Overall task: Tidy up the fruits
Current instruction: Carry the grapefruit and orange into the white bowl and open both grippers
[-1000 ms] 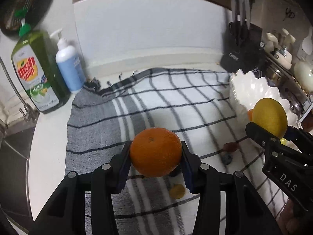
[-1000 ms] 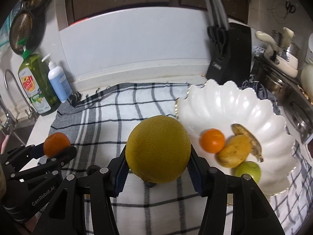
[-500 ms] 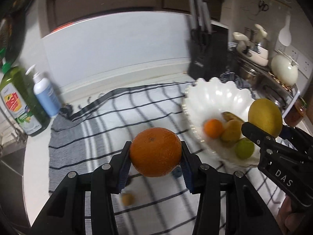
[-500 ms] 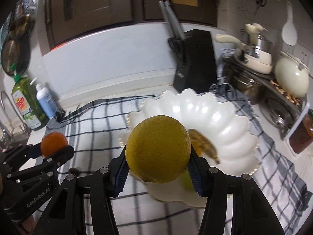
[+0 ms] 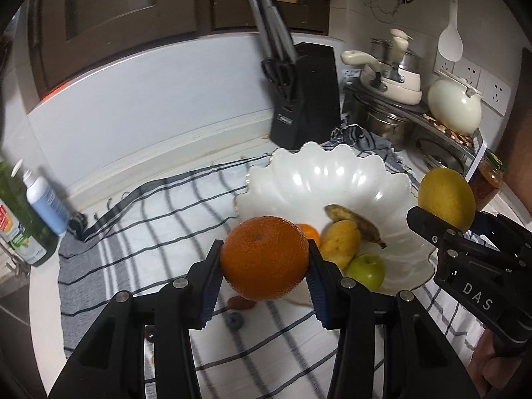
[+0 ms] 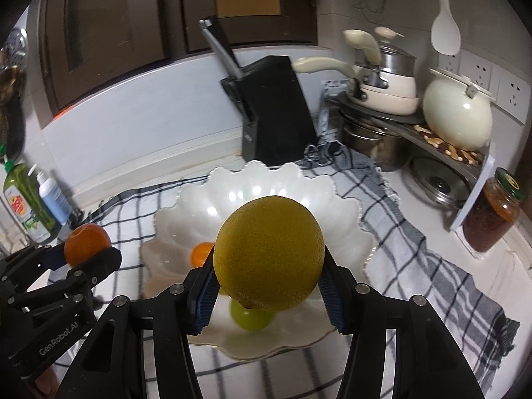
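Observation:
My left gripper (image 5: 264,264) is shut on a large orange (image 5: 264,257) and holds it in the air over the near left rim of the white scalloped bowl (image 5: 332,179). My right gripper (image 6: 267,277) is shut on a big yellow citrus fruit (image 6: 268,252), held above the same bowl (image 6: 345,219). In the bowl lie a small tangerine (image 5: 312,232), a yellow mango (image 5: 340,242), a brown-spotted banana (image 5: 355,221) and a green apple (image 5: 365,269). The other gripper shows in each view: the right one (image 5: 444,214) and the left one (image 6: 87,245).
A checked cloth (image 5: 159,219) covers the counter, with a reddish fruit (image 5: 242,302) and a blueberry (image 5: 234,319) lying loose on it. A black knife block (image 5: 304,99) stands behind the bowl. Pots and a kettle (image 6: 457,116) crowd the right, a jar (image 6: 492,219) too. Soap bottles (image 5: 45,202) stand at the left.
Both grippers have swung to the right and risen a little with their fruits. The bowl, formerly at the right edge, now lies under and ahead of both.

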`<action>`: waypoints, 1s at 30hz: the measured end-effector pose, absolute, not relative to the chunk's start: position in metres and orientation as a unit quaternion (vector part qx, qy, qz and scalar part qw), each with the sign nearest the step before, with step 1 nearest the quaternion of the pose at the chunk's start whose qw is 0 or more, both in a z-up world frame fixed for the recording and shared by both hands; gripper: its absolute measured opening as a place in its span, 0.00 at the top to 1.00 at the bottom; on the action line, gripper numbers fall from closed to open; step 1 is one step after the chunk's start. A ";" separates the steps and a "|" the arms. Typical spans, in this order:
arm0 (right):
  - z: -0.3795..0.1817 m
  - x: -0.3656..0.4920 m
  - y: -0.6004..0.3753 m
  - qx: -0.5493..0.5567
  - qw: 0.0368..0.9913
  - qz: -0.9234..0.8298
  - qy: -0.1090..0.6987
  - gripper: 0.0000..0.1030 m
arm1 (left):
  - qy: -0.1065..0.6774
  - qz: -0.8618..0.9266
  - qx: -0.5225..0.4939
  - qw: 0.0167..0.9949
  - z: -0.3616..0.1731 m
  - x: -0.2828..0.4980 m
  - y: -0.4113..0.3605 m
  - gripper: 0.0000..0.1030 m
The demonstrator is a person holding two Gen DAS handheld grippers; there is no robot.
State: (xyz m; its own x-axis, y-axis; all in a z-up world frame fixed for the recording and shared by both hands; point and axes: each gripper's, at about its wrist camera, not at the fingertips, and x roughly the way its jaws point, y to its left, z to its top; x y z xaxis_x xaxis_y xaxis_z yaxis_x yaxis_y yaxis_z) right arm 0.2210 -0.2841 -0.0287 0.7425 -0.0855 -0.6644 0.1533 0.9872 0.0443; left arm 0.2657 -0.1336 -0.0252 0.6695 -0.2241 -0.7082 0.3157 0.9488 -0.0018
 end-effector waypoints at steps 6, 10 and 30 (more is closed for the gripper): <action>-0.033 0.224 -0.306 0.051 0.931 -0.076 0.354 0.46 | 0.378 -0.155 0.065 0.910 -0.031 0.273 -0.156 0.55; -0.043 0.230 -0.319 0.058 0.926 -0.083 0.363 0.46 | 0.383 -0.161 0.067 0.907 -0.039 0.280 -0.169 0.55; -0.083 0.251 -0.338 0.076 0.908 -0.076 0.405 0.46 | 0.428 -0.163 0.075 0.886 -0.081 0.298 -0.189 0.53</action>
State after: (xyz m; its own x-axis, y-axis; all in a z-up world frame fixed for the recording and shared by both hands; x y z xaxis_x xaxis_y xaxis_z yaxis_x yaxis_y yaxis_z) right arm 0.2511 -0.3384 -0.0835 0.6603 -0.0762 -0.7471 0.1998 0.9768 0.0770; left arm 0.2980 -0.1886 -0.0809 0.5807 -0.2256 -0.7822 0.3533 0.9355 -0.0075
